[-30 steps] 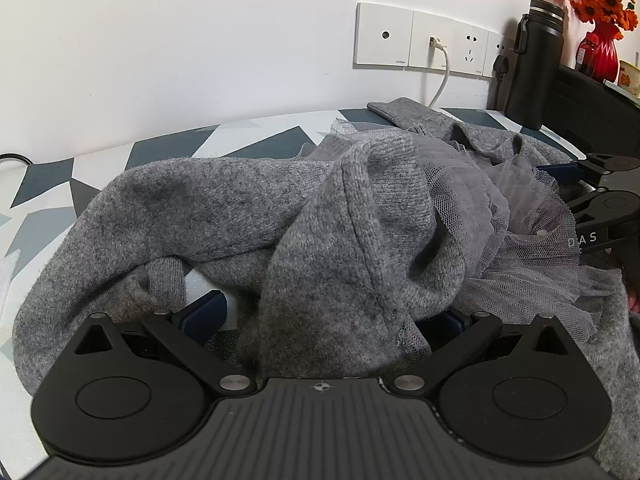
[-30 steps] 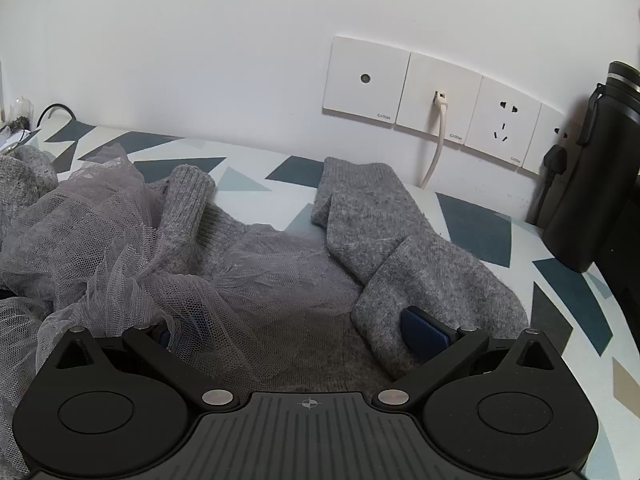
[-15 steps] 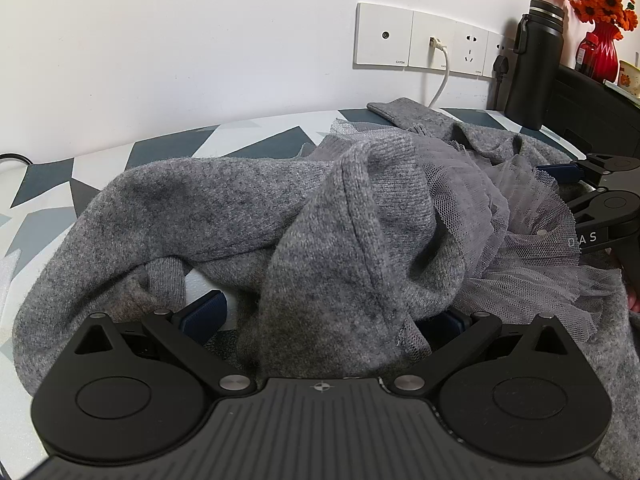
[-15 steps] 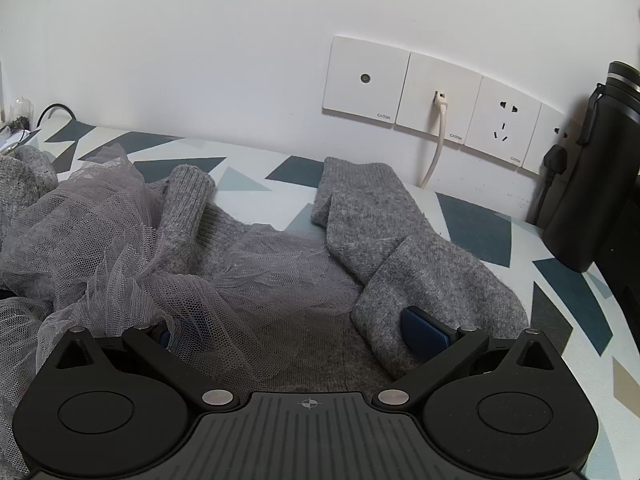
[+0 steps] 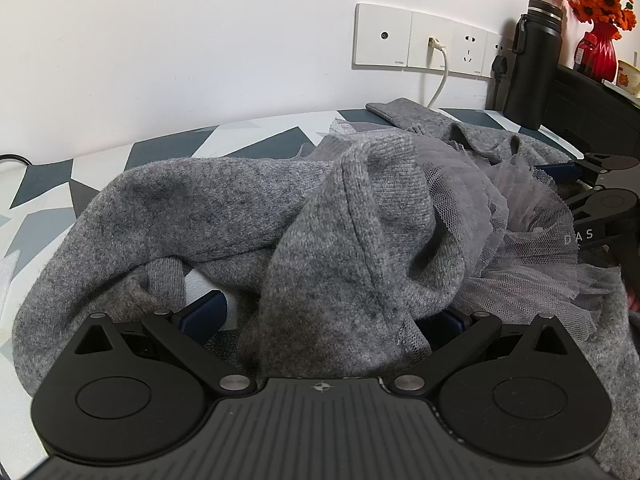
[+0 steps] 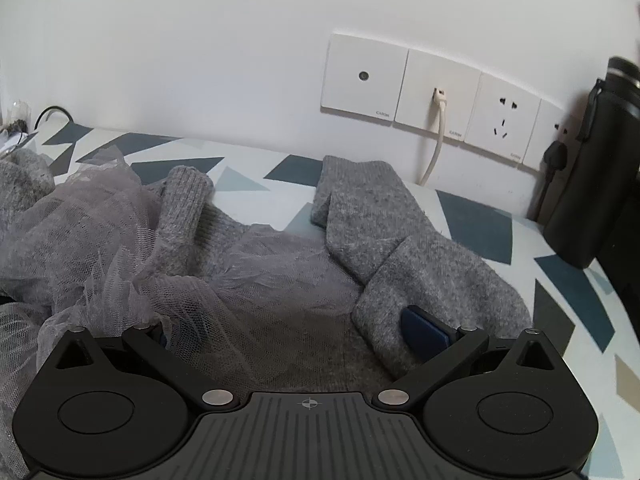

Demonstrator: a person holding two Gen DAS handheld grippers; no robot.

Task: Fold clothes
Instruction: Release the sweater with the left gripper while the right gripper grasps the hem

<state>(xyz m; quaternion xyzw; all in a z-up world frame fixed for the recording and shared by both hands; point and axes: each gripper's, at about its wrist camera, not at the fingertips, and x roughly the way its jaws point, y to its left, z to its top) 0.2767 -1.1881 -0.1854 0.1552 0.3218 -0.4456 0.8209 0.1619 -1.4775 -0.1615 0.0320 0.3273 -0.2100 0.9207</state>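
A grey knit garment [image 5: 248, 216] with a grey tulle skirt part [image 5: 520, 248] lies crumpled on the patterned tabletop [image 5: 168, 148]. A raised fold of the knit hangs between the spread blue pads [image 5: 204, 312] of my left gripper [image 5: 328, 312], which is open. In the right wrist view the same garment [image 6: 432, 276] shows a sleeve [image 6: 360, 196] stretching toward the wall, with the tulle [image 6: 100, 232] heaped at the left. My right gripper [image 6: 288, 328] is open over the cloth; its right pad [image 6: 424, 332] lies against a knit edge and tulle hides its left pad. It also shows in the left wrist view as the right gripper [image 5: 560, 188].
Wall sockets [image 5: 424, 44] with a white cable [image 5: 440, 80] sit behind the table. A black bottle [image 5: 532, 64] and a red vase of orange flowers [image 5: 600, 52] stand at the back right. A dark cable [image 5: 12, 158] lies at the far left edge.
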